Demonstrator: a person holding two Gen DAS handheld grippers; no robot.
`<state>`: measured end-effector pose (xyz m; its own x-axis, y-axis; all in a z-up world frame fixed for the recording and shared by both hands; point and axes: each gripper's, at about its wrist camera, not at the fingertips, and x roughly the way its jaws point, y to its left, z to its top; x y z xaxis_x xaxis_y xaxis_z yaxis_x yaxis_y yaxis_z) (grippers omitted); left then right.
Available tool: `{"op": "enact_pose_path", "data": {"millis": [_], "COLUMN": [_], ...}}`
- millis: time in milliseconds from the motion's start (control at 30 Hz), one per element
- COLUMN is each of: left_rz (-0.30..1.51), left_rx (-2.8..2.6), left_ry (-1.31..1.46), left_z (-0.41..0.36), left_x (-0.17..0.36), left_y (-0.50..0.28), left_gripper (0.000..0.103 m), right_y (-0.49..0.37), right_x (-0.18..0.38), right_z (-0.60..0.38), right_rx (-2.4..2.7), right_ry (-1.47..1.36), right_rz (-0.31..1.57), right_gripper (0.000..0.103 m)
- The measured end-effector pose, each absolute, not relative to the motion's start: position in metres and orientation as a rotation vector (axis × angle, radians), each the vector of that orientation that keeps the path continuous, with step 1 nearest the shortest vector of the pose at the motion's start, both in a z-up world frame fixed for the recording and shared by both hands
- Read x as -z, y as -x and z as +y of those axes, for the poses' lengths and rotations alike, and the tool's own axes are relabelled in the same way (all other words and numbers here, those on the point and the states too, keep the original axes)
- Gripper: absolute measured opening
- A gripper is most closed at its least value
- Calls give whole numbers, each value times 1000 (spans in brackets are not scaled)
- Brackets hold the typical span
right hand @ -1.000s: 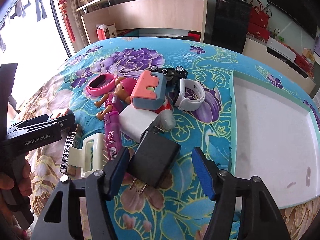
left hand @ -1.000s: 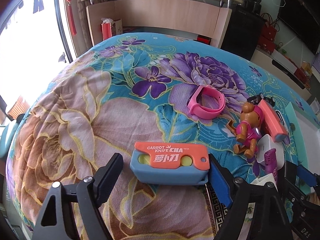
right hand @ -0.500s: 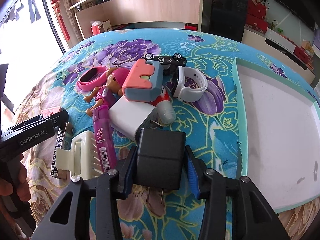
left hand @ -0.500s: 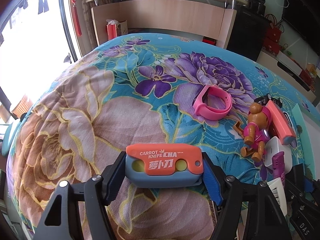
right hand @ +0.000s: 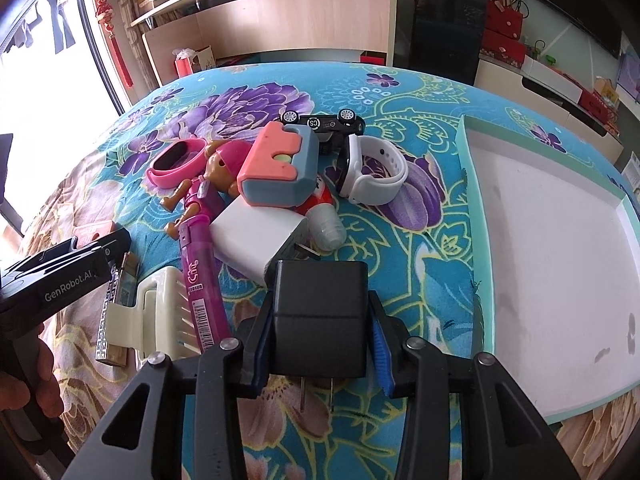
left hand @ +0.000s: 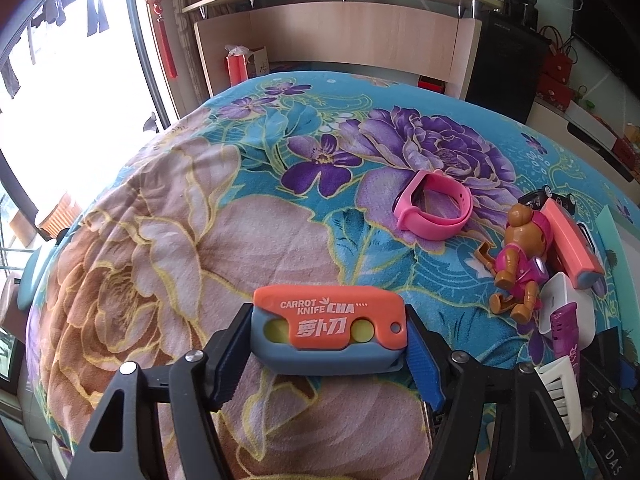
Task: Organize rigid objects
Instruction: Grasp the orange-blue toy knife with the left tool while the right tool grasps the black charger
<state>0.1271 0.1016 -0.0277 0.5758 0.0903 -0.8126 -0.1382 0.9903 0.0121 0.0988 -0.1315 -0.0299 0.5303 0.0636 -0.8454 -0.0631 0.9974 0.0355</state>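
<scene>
My left gripper is shut on an orange and blue carrot knife toy and holds it just above the floral bedspread. My right gripper is shut on a black plug adapter, prongs pointing back toward me. Ahead of the right gripper lies a pile: a white charger, a purple lighter, a cream hair clip, a second carrot knife toy, a bear doll, a pink band, a white watch and a black toy car.
A white tray with a mint rim lies on the bed at the right of the pile. The left gripper's body and a hand show at the left edge of the right wrist view. A wooden headboard stands at the bed's far end.
Both grippers closed from open onto their objects: the left on the carrot knife toy, the right on the black adapter. Both objects now sit slightly raised between the fingers.
</scene>
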Motion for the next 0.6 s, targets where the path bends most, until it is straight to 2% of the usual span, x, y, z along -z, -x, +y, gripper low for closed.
{"op": "enact_pose_path", "data": {"millis": [233,600], "left_rz": [938,866], "left_rx": [-178,-138], "left_ry": [48,2], "left_z": [103,67], "left_x": [19,-29], "left_y": [-122,-127], "left_gripper": [73,73], "right_y": [-94,-89], "right_x": [22,-15], "right_z": [-136,-155], "right_rx": [-110,-142], "right_ry": [-48,-88], "right_rz": [974,873], "right_gripper": [42,42]}}
